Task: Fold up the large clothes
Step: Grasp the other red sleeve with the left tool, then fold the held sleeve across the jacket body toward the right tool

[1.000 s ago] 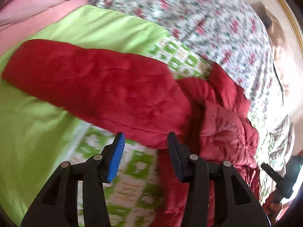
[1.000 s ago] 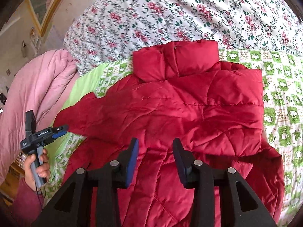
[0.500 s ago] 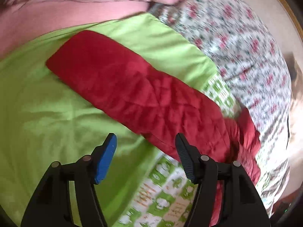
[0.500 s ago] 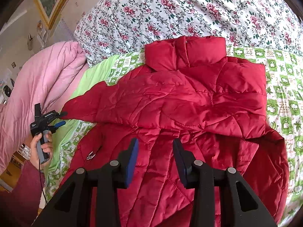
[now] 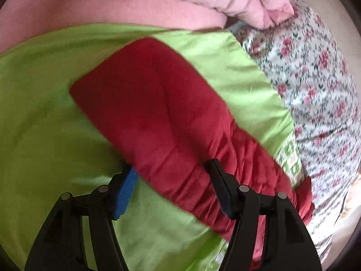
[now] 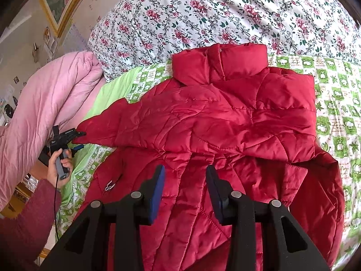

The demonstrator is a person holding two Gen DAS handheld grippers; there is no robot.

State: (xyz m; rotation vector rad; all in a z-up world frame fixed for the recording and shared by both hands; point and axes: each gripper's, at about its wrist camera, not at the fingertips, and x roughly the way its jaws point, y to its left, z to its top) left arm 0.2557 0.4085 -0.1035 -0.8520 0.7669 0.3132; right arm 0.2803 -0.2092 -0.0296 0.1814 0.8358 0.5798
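Blurred throughout the left wrist view, red sleeve (image 5: 171, 122) included, its shoulder end cut off beside the right finger (image 5: 222, 189). Jacket hem (image 6: 203, 237) hidden behind the right gripper (image 6: 184, 190). Too blurred to tell pad contact with that sleeve.

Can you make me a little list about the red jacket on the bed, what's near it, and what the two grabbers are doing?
garment: red puffer jacket, spread flat, collar toward the floral quilt
sleeve: stretched out over the green sheet
left gripper: open, fingers either side of the sleeve
right gripper: open, above the jacket's lower part, nothing held
beside the bed: pink duvet, bunched up
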